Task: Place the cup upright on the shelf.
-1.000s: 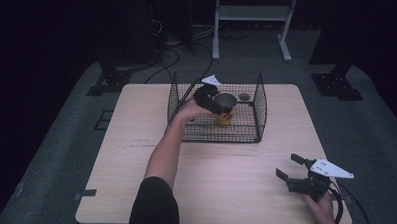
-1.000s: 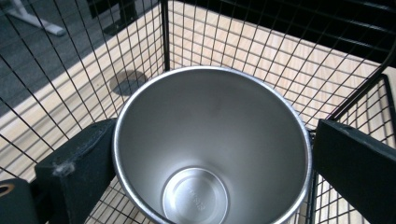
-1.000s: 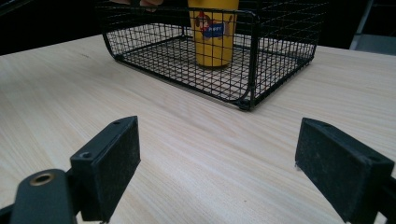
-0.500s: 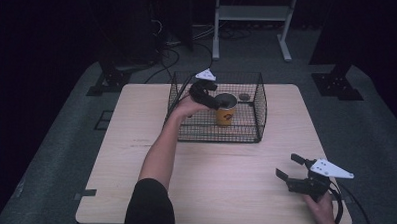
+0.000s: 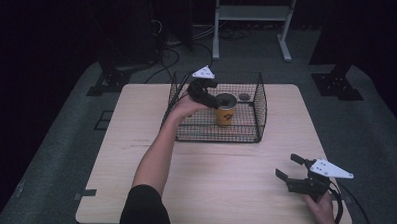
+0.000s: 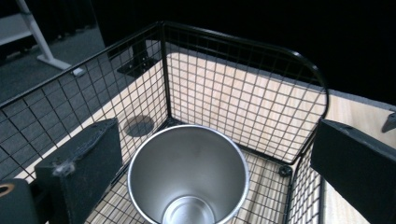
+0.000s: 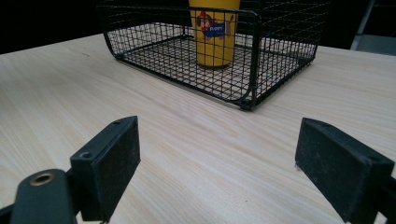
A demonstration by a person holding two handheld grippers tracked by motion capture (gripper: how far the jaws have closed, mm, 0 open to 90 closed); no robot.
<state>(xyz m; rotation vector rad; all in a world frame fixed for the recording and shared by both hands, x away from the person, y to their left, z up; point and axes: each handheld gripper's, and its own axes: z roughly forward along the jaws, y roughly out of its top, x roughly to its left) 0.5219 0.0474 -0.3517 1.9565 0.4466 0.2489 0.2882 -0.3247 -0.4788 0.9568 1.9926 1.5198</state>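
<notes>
1. The right gripper (image 7: 217,172) shows its two black fingers (image 7: 109,163) rising from the bottom edge, spread wide apart with nothing between them.
2. Both fingers sit low over a pale wood-grain tabletop (image 7: 93,84), which runs bare from the fingers up to the basket.
3. Farther off stands a black wire basket (image 7: 254,56), its near rounded corner pointing toward the camera.
4. Inside the basket a yellow cup (image 7: 214,35) stands upright on the mesh floor, seen through the wires; its top is cut off by the frame edge.
5. The cup carries a printed label with a small cartoon figure and a blue patch; the lettering is too small to read.
</notes>
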